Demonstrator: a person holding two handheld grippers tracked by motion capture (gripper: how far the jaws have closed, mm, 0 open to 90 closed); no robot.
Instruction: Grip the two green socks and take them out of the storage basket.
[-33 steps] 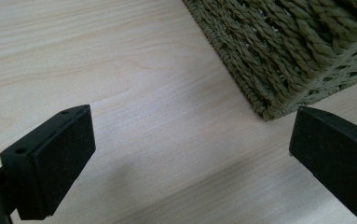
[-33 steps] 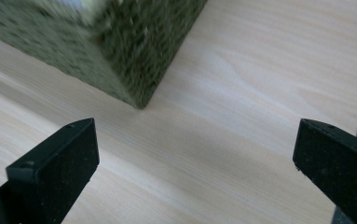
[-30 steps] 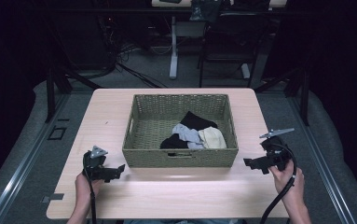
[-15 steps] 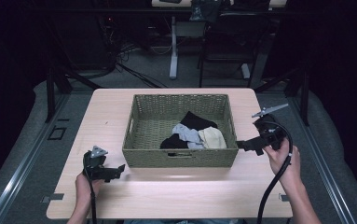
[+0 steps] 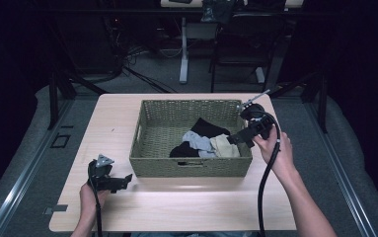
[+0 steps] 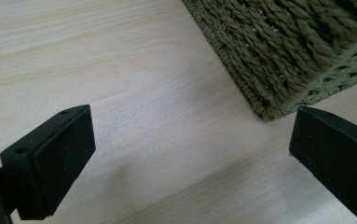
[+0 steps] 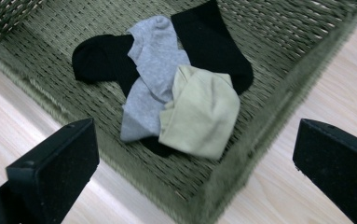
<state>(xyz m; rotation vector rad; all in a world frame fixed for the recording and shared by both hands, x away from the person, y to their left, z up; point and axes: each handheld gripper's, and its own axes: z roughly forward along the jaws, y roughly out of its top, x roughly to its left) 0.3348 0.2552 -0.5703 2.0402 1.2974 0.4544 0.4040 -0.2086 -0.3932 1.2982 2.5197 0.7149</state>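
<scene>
Socks [image 7: 176, 88] lay piled in the right half of the woven basket [image 5: 157, 165]: a cream one [image 7: 199, 112] on top, a grey one [image 7: 150, 74] under it, black ones [image 7: 213, 42] beneath. Right gripper [image 5: 233, 139] hung over the basket's right rim, jaws wide apart, empty. Left gripper [image 5: 127, 178] sat low at the table [image 5: 176, 207] near the basket's front-left corner, jaws open too.

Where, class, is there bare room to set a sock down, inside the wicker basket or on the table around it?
The wicker basket has bare floor across its left half. Its right half is crowded: black socks, a grey sock and a cream sock overlap there, with the right gripper above. The table is bare left of the basket and along the front edge, between the left gripper and the right forearm.
</scene>
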